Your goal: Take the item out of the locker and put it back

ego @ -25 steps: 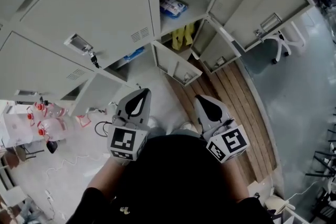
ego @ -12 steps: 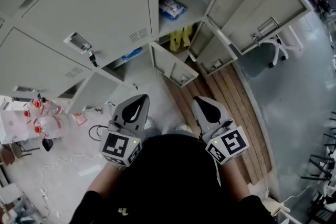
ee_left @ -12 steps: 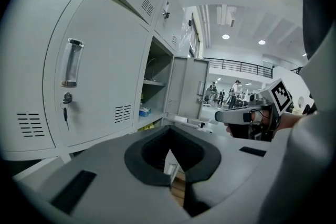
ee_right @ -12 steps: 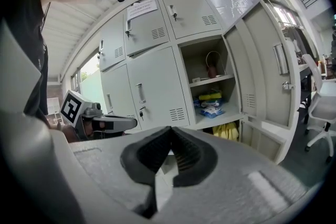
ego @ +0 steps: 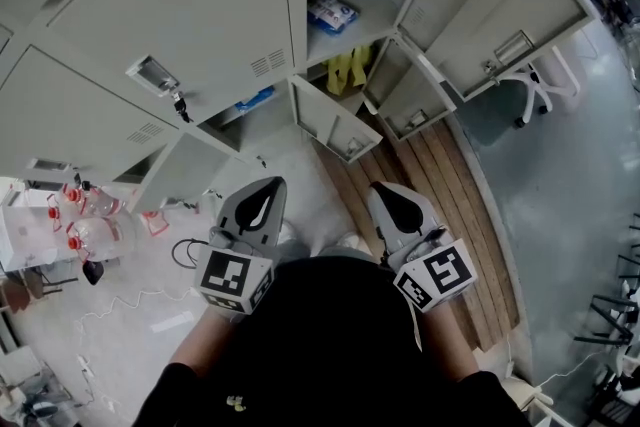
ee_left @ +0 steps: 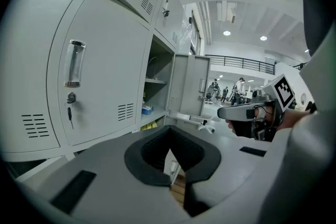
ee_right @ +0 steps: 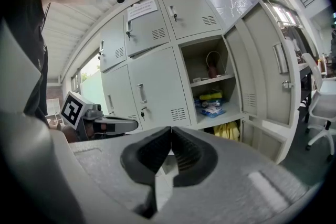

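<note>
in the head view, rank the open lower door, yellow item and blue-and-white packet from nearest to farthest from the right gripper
1. Open lower door, just ahead of the right gripper.
2. Yellow item, in the lower compartment behind the door.
3. Blue-and-white packet, on the shelf above.

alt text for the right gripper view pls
The right gripper, jaws shut and empty, points at grey lockers. One locker stands open, with a blue packet on its shelf and a yellow item beneath; the left gripper shows at the left.
</note>
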Action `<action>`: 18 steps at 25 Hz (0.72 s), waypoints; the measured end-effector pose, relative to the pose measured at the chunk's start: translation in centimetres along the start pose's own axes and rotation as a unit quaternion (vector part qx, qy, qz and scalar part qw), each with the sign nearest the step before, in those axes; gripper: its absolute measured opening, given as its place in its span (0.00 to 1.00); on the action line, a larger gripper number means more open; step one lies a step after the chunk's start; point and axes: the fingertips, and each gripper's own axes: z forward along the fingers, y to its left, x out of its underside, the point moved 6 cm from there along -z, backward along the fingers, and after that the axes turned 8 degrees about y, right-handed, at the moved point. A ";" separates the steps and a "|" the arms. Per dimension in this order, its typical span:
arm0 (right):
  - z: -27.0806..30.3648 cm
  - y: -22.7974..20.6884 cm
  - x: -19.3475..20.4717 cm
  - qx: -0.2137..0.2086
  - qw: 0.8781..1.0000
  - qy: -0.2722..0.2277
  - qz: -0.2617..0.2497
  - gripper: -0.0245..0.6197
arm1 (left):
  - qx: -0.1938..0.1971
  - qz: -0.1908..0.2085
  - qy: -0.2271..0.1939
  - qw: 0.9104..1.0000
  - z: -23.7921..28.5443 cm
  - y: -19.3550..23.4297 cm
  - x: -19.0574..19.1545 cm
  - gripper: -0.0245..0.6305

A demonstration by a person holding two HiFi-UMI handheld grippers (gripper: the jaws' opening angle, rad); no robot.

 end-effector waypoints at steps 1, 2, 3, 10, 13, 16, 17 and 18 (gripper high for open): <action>0.0 0.1 0.0 -0.001 1.000 0.001 -0.001 0.04 | 0.001 0.002 0.001 1.000 -0.1 -0.1 0.0 0.06; -0.1 0.2 0.0 -0.001 1.000 0.000 -0.001 0.04 | 0.002 0.004 0.002 1.000 -0.2 -0.2 0.1 0.06; -0.1 0.2 0.0 -0.001 1.000 -0.001 0.000 0.04 | 0.003 0.005 0.003 1.000 -0.2 -0.3 0.2 0.06; -0.6 0.7 0.2 -0.002 1.000 -0.003 0.002 0.04 | 0.001 0.008 0.001 1.000 -0.8 -0.6 0.5 0.06; -0.7 0.9 0.2 -0.002 1.000 -0.003 0.002 0.04 | 0.001 0.010 0.002 1.000 -1.0 -0.7 0.7 0.06; -0.8 1.2 0.2 -0.001 1.000 -0.003 -0.001 0.04 | 0.002 0.006 0.009 1.000 -1.2 -0.8 1.0 0.06; -0.8 1.2 0.2 0.000 1.000 -0.002 -0.002 0.04 | 0.004 0.004 0.011 1.000 -1.2 -0.9 1.1 0.06; -0.9 1.3 0.3 0.002 1.000 -0.001 -0.002 0.04 | 0.006 0.001 0.014 1.000 -1.3 -1.0 1.0 0.06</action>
